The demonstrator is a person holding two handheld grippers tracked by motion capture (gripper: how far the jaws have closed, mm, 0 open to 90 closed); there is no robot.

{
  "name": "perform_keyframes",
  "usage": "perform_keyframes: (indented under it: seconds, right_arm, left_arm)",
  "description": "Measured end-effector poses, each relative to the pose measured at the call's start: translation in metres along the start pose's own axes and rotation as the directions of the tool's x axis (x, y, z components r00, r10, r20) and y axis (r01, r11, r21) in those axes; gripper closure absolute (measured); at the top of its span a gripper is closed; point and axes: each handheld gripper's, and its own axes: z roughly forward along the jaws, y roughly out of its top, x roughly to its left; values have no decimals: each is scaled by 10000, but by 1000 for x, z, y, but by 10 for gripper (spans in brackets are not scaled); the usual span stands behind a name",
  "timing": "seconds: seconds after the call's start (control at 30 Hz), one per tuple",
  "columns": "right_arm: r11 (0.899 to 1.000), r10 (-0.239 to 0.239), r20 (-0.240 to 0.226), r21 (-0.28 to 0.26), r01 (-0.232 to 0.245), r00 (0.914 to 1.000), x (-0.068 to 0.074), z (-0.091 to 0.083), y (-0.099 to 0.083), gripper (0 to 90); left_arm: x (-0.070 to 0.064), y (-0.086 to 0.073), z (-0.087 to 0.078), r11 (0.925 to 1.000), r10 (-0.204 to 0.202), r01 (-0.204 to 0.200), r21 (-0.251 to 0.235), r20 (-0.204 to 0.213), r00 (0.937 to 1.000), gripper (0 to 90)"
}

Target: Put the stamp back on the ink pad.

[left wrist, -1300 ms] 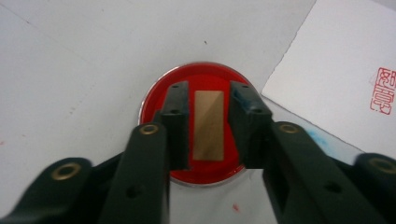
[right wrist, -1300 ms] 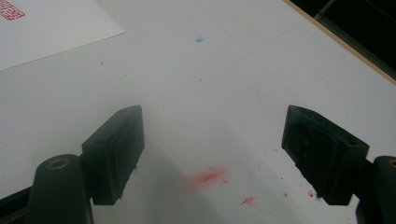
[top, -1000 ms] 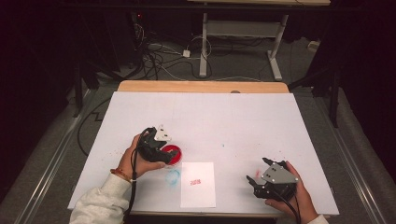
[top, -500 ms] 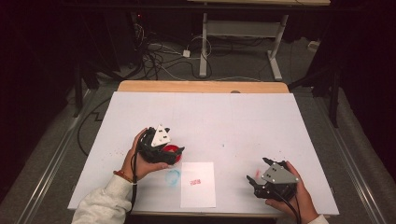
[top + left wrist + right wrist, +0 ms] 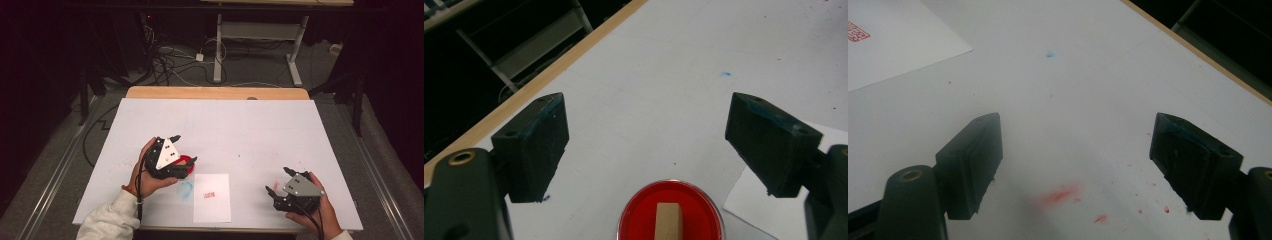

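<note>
A round red ink pad [image 5: 644,212] lies on the white table just below my left gripper [image 5: 651,145], with a small wooden stamp block [image 5: 667,221] standing on its middle. The jaws stand wide open on either side above the pad, touching nothing. In the high view the left gripper [image 5: 184,149] hovers over the red pad [image 5: 187,160], beside a white paper sheet [image 5: 212,210] bearing a red stamp mark [image 5: 208,195]. My right gripper [image 5: 276,180] rests at the front right, open and empty. Its own view shows the right gripper [image 5: 1080,165] over bare table.
Red ink smudges [image 5: 1060,195] dot the table under the right gripper. A faint bluish ring [image 5: 186,189] lies left of the paper. The table's wooden far edge [image 5: 215,93] borders a dark floor with cables and desk legs.
The left gripper has shifted and turned slightly over the red pad. The right gripper has stayed where it was.
</note>
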Motion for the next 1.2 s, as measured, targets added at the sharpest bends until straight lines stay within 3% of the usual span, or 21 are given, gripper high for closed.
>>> perform_keyframes:
  seconds: [0.47,0.87,1.2]
  right_arm:
    - [9979,381,315,-532,-364,9988,-5,-8,2,212]
    - [9966,522,469,-666,-490,9975,-7,-11,2,184]
    - [9967,535,448,-635,-506,9976,-7,-11,2,177]
  left_arm:
    - [-5,-10,-23,9987,279,-297,-415,-450,9986,166]
    - [-6,-27,-36,9994,279,-293,-166,-790,9965,166]
    - [-10,-42,-43,9995,309,-300,123,-773,9965,166]
